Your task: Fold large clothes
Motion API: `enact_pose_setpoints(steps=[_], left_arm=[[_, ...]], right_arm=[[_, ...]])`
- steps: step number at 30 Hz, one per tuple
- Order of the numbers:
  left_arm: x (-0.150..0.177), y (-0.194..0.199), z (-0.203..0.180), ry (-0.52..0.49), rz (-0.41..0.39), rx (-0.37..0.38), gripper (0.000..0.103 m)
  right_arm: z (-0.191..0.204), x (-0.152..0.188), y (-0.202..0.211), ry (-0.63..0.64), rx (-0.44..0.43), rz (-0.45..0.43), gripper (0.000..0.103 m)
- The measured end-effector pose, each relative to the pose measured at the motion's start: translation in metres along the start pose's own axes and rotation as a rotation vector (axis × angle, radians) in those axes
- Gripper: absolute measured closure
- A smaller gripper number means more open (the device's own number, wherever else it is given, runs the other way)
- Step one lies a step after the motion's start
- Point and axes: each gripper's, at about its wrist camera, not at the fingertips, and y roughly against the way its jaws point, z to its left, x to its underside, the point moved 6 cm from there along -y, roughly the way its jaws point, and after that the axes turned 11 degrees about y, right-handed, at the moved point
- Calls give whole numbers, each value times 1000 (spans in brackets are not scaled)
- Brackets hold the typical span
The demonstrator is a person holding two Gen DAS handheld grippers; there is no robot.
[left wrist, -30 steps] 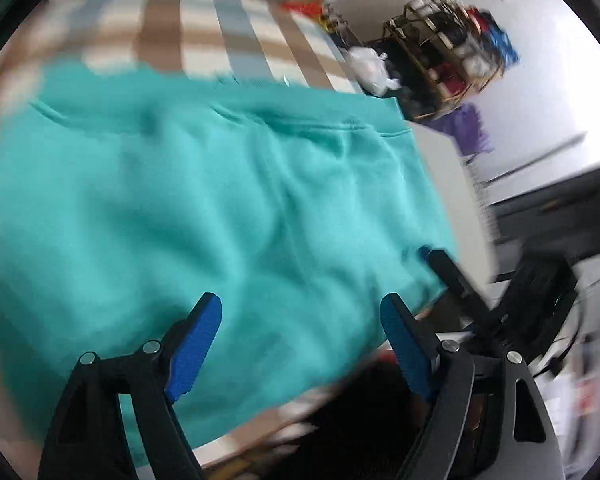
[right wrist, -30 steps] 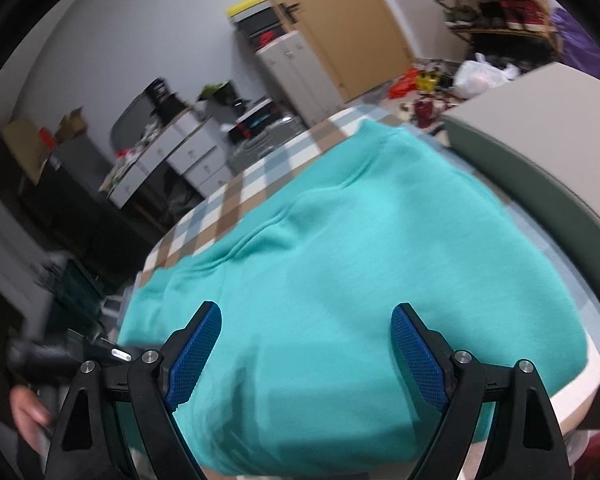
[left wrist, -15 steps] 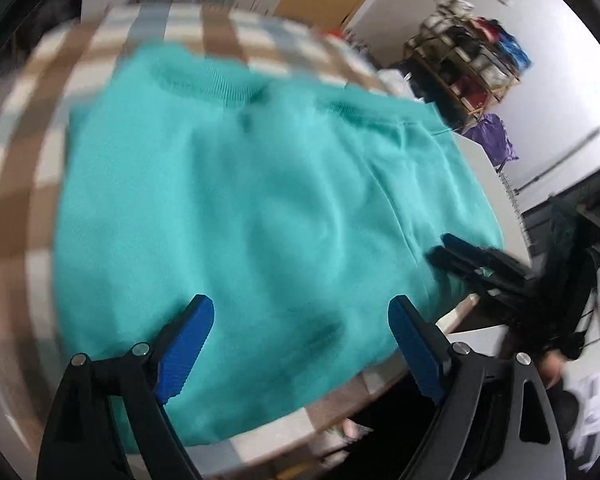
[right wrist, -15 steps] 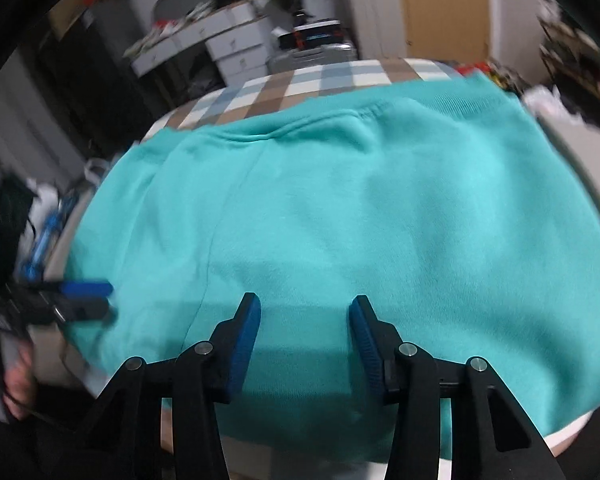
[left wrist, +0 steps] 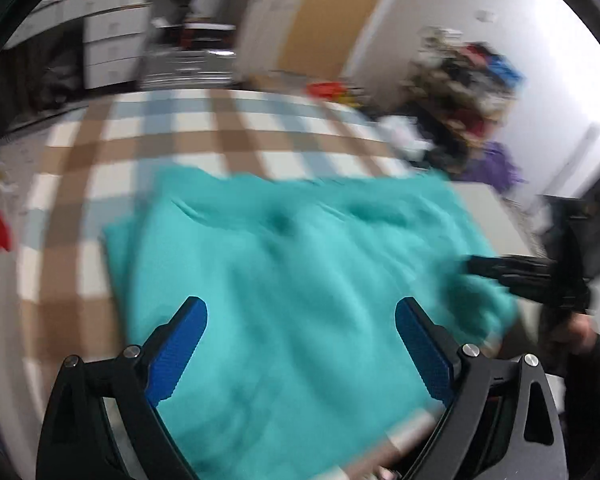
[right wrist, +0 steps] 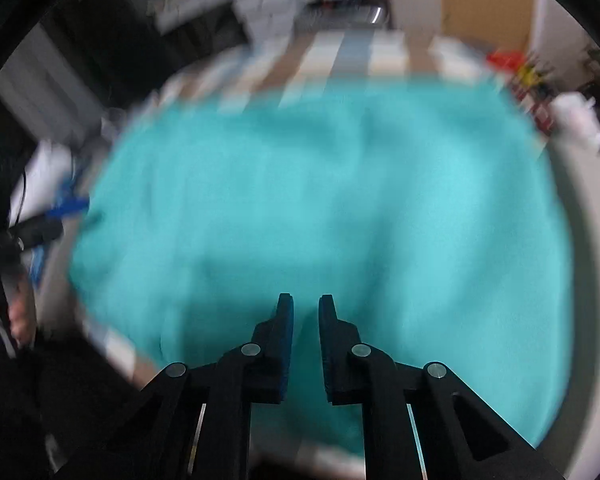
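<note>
teal garment (left wrist: 300, 280) on checked cloth (left wrist: 140, 140), no legible writing

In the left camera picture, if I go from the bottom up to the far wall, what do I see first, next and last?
Left claw → teal sweater → checked tablecloth → white drawers by the far wall.

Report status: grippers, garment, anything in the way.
Left gripper opening over teal garment, gripping nothing. Right gripper closing at its near edge, grip unclear. Checked cloth beyond; nothing in the way.
</note>
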Motion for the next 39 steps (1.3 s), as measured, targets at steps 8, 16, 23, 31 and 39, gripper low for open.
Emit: enact_pose_setpoints(steps=[8,16,23,31,39], left_arm=[[-9,-76,42,85,121,-102,10],[-2,-46,36,79,102,-126,9],[41,-24,-21,-77,125,-19,9],[59,-73,-10,-128,192,-138,3],[65,-64,-7,-146,168,-131,3]], right_arm=[[-78,-60,-69,-110,122,114,89],[-89,-56,-52,-123,89,102,87],[-56,-1,4,-30,51,81,80],[-57,27,-34,81,225,45,78],[16,8,-1,119,46,45,79]])
